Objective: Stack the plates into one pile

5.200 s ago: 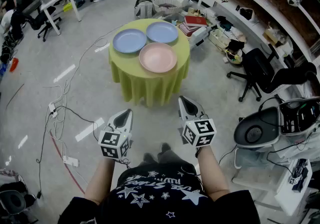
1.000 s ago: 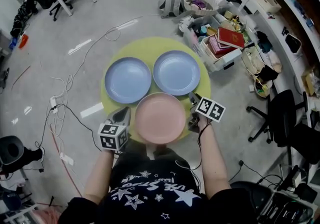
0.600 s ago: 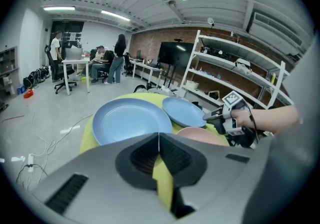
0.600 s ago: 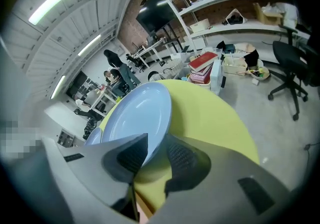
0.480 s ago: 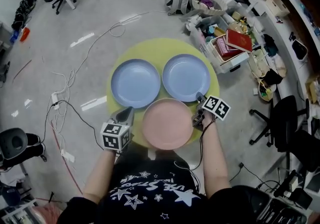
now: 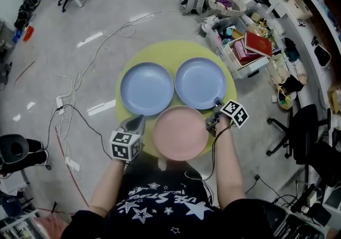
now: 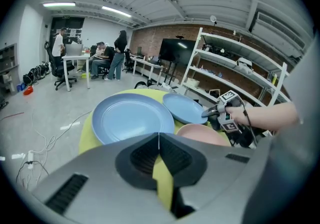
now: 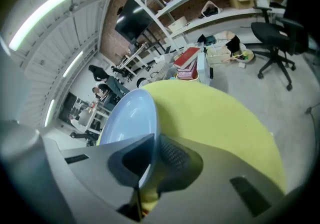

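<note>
A round table covered with a yellow-green cloth (image 6: 160, 54) is seen from above, and three round plates are laid flat on it, not yet stacked. A pale blue plate (image 6: 147, 88) is placed at the far left, a second pale blue plate (image 6: 201, 83) at the far right just beside it, and a pink plate (image 6: 181, 132) at the near edge, close to both.

The right gripper (image 6: 217, 105) is set at the near right rim of the right-hand blue plate. Its jaws have just been closing, and in the right gripper view they are clamped on that rim, one above it and one below.

The left gripper (image 6: 137, 121) is held over the near left edge of the table, near the pink plate. Its jaws are pressed together with nothing between them.
</note>
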A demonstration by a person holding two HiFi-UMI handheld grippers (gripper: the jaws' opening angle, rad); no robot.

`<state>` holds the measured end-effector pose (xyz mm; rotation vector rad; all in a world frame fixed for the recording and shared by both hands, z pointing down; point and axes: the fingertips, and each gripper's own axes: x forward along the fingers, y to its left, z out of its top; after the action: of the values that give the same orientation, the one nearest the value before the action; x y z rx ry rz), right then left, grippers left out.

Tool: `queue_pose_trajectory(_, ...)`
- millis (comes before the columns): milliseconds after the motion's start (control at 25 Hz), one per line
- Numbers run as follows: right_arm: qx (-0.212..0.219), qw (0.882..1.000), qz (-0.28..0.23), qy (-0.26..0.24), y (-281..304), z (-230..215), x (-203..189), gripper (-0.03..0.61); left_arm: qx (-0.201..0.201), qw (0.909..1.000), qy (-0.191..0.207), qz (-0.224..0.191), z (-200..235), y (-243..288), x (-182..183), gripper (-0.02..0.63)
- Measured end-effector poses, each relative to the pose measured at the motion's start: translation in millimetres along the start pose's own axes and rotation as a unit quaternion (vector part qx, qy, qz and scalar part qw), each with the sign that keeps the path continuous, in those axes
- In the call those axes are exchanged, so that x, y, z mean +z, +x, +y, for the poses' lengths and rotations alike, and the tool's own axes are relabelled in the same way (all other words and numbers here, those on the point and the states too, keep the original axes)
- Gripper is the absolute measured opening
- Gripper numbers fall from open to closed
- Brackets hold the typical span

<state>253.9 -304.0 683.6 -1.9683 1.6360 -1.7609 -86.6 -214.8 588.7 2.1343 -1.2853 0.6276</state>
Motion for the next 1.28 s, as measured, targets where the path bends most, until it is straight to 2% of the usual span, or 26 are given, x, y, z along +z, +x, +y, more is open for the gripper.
queue_pose_trajectory(80, 0.002, 1.0, -0.011, 0.024, 0.5, 0.2, 4.1, 0.035, 0.001, 1.0, -0.001, 0.0, 0.6, 0.4, 0.9, 0.019)
queue_pose_trajectory(440, 0.002, 0.999, -0.036, 0.01, -5.9, 9.9, 13.9, 0.032, 0.005, 1.0, -0.003, 0.002, 3.9, -2.7, -1.4, 0.019)
queue_pose_trajectory(680, 0.031, 0.998, -0.045, 0.024, -18.7, 17.2, 19.6, 0.032, 0.006, 1.0, -0.003, -0.002, 3.5, -3.4, 0.2, 0.019)
queue_pose_trajectory(800, 0.047, 0.998, -0.047, 0.015, -32.0, 24.5, 20.1, 0.032, 0.006, 1.0, -0.002, -0.002, 1.7, -6.8, -0.5, 0.019)
queue_pose_trajectory(1000, 0.075, 0.997, -0.032, -0.007, -53.9, 35.4, 12.3, 0.032, 0.012, 0.9998, -0.006, -0.011, -1.3, -13.5, 2.9, 0.02)
queue_pose_trajectory(1280, 0.106, 0.994, 0.009, -0.029, -78.3, 35.6, -21.6, 0.037, 0.017, 0.9996, -0.003, -0.021, -13.8, -24.0, -5.1, 0.018)
